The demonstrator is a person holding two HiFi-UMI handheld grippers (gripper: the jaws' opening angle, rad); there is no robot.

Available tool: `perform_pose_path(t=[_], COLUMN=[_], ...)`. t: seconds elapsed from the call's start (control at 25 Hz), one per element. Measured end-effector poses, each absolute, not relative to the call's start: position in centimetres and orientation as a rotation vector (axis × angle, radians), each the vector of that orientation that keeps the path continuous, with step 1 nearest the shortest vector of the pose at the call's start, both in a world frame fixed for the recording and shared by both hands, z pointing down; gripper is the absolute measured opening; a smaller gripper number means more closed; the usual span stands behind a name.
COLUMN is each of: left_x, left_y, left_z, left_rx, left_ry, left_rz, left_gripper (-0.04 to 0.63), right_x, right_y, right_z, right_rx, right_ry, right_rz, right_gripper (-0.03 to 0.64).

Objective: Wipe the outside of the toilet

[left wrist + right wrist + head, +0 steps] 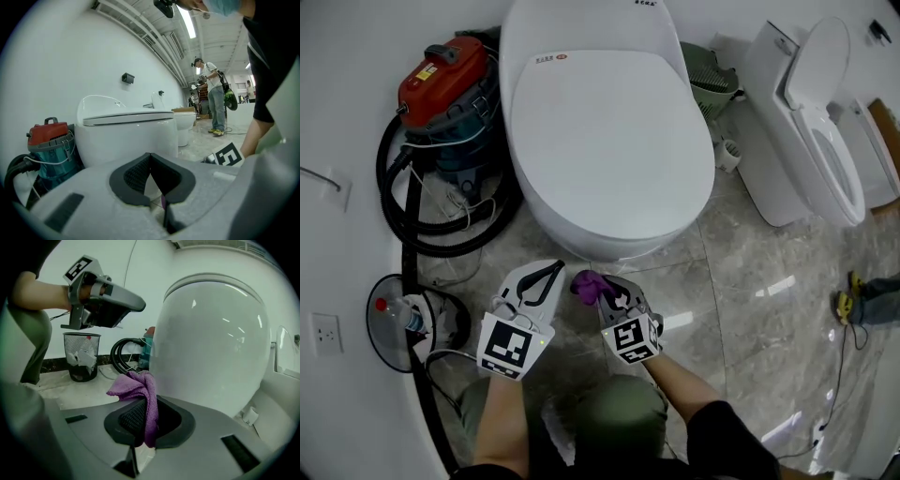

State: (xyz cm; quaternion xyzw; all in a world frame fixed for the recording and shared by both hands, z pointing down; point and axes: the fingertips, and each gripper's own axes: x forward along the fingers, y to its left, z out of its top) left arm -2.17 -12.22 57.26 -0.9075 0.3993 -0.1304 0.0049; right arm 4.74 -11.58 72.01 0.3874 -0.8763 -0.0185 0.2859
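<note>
Head view first: the white toilet [609, 131] fills the middle, lid down, standing on the marble floor [750, 281]. Just below its front edge, both tools are up side by side. The left gripper [551, 270] points at the bowl with its fingers together. The right gripper [602, 292] carries a bunched purple cloth [585, 283] at its tip, close to the base of the bowl. A red vacuum [445, 80] sits at the toilet's left with its black hose [403, 216] looped on the floor. A wire waste bin [408, 319] stands nearer the person, and a second toilet [811, 131], lid raised, is off to the right.

Over to the left gripper view: the fingers meet at their tips, with nothing pinched between them. The toilet's outer wall rises straight ahead and the vacuum is at the left. The right gripper's marker cube [229, 154] peeks in on the right.

Right gripper view now: the fingers are clamped on the cloth, which drapes over and down between the dark pads. The toilet's curved side looms just beyond, and I cannot tell whether the cloth touches it. The left gripper hangs up top at the left, above the waste bin.
</note>
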Motion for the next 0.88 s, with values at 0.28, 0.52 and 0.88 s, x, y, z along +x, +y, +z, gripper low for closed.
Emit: perform_pose_path(t=[0.28, 0.52, 0.88], left_x=[-1.7, -1.7, -0.9], left_y=[-12.2, -12.5, -12.5], left_z=[57.4, 57.9, 58.2], left_rx=[-2.847, -2.852, -2.867], left_ry=[1.236, 1.239, 1.215], left_rz=[-0.411, -0.421, -0.427], left_gripper=[0.006, 0.006, 0.006], right_x=[3.9, 7.4, 17.8], right_y=[-14.2, -14.3, -15.9], right_z=[72.5, 72.3, 72.6], right_rx=[1.083, 1.162, 1.371], right_ry=[-2.31, -2.275, -2.13], right_rz=[-0.039, 0.008, 0.091], right_gripper=[0.04, 0.041, 0.041])
